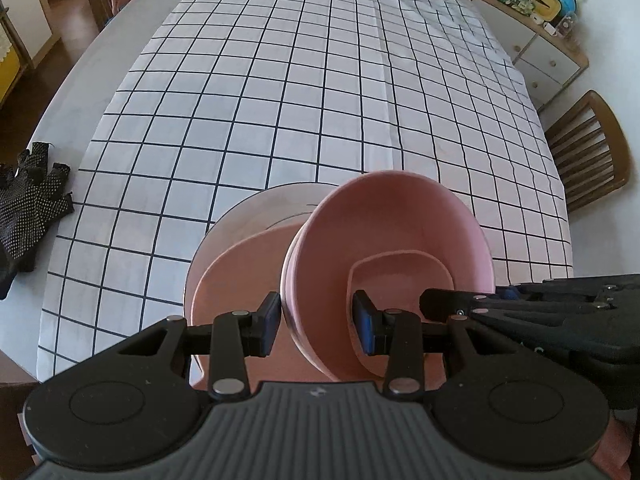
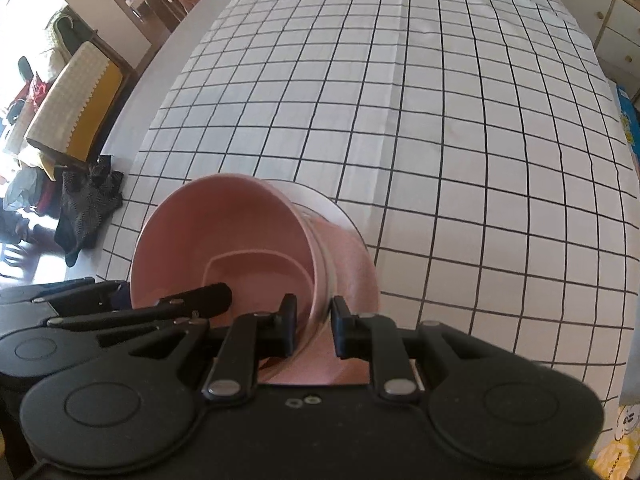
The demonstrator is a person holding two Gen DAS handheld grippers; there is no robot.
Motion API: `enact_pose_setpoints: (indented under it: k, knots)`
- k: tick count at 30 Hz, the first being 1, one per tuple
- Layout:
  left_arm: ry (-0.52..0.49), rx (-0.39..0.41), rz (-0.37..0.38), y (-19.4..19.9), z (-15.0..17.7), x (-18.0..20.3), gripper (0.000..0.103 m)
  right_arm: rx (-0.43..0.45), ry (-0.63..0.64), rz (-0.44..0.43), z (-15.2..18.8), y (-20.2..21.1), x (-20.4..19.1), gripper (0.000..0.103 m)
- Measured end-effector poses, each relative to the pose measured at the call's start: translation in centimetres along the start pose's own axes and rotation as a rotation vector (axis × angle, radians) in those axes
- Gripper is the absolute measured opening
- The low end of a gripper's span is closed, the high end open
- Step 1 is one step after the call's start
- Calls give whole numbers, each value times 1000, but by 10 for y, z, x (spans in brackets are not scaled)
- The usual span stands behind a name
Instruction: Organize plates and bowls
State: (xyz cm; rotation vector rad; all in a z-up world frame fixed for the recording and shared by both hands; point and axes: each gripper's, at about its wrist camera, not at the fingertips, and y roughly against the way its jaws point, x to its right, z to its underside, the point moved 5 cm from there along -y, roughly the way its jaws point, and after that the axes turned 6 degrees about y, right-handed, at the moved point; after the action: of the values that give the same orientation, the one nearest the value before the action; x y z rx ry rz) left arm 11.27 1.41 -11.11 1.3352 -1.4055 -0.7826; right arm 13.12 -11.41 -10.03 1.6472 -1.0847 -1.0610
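Round pink ceramic bowl point(image 1: 396, 240), over a pink plate point(image 1: 236, 276) near the checked tablecloth's point(image 1: 320, 100) near edge. Left gripper point(image 1: 316, 318) and right gripper point(image 2: 314, 326), both pointing steeply down, pinch opposite rim walls, narrowly parted.

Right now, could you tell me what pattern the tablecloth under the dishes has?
The tablecloth is white with a thin dark grid of squares, seen best in the left wrist view.
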Motion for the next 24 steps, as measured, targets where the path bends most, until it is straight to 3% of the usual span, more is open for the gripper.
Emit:
enact_pose_setpoints:
  k: [24]
  knots:
    - [-3, -43, 37, -17, -1, -4, 36, -50, -65, 26, -1, -16, -1, 20]
